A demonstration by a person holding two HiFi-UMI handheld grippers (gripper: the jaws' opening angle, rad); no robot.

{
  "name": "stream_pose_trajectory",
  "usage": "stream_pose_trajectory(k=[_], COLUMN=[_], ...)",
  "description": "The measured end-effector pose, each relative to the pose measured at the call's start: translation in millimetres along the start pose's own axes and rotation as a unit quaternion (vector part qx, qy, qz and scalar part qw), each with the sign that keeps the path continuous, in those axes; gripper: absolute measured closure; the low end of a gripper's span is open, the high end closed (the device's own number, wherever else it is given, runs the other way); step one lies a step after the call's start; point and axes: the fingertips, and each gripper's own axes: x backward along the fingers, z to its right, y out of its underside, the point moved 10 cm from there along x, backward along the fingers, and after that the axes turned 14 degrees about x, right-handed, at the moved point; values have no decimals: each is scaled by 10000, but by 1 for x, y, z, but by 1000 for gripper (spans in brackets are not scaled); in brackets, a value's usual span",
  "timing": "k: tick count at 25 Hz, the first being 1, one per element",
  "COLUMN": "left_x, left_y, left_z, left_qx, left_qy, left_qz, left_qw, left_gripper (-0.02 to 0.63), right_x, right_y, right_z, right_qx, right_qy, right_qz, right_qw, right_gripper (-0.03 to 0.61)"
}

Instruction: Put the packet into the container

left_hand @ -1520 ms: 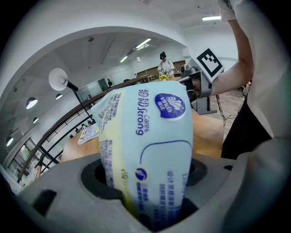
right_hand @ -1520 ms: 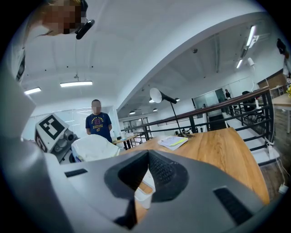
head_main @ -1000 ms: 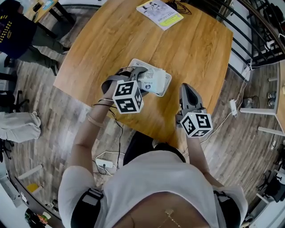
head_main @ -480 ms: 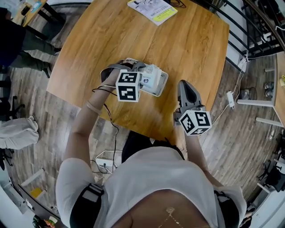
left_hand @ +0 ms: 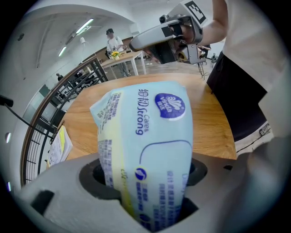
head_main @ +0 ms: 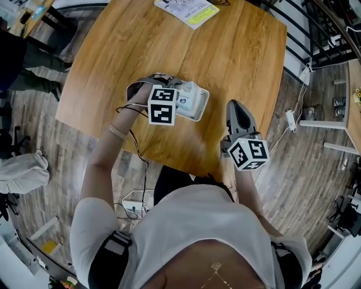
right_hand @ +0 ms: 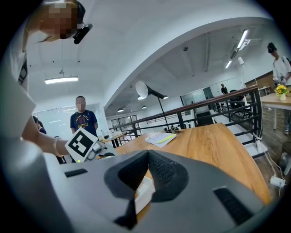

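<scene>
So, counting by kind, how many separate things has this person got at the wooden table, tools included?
Grippers: 2, the grey left gripper and the grey right gripper
Packets: 1, the pale blue plastic tissue packet
Containers: 1, the white rectangular container
Booklets: 1, the white and yellow-green booklet
Total: 5

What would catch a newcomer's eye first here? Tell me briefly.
First, the pale blue packet, clamped in the left gripper right over the white container in the middle of the wooden table. Next, the right gripper, shut and empty, hangs by the table's near edge. A yellow-green booklet lies at the far edge.
</scene>
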Motion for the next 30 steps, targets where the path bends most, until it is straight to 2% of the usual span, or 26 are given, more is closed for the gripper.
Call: stream_pose_trajectory(k=[5, 11, 15, 25, 30], left_x=[-6, -8, -6, -9, -2], left_y=[1, -2, -4, -4, -12], left_z=[-2, -5, -6, -7, -8], left_qx=[-95, -26, -35, -205, -43], left_qy=[261, 542, 637, 900, 1134], left_qz=[-168, -155, -166, -494, -306], left_qw=[9995, 9984, 9978, 9945, 9931], left_gripper=[282, 273, 264, 244, 235], right_x=[0, 1, 0, -2, 0], right_y=[0, 1, 1, 2, 3], right_z=[3, 5, 5, 4, 6], right_qx=[-11, -8, -16, -15, -9], right_qy=[48, 101, 92, 97, 119], right_qz=[-6, -26, -38, -28, -55], right_qw=[10000, 9999, 9999, 9999, 9999], right_gripper=[568, 568, 568, 568, 568])
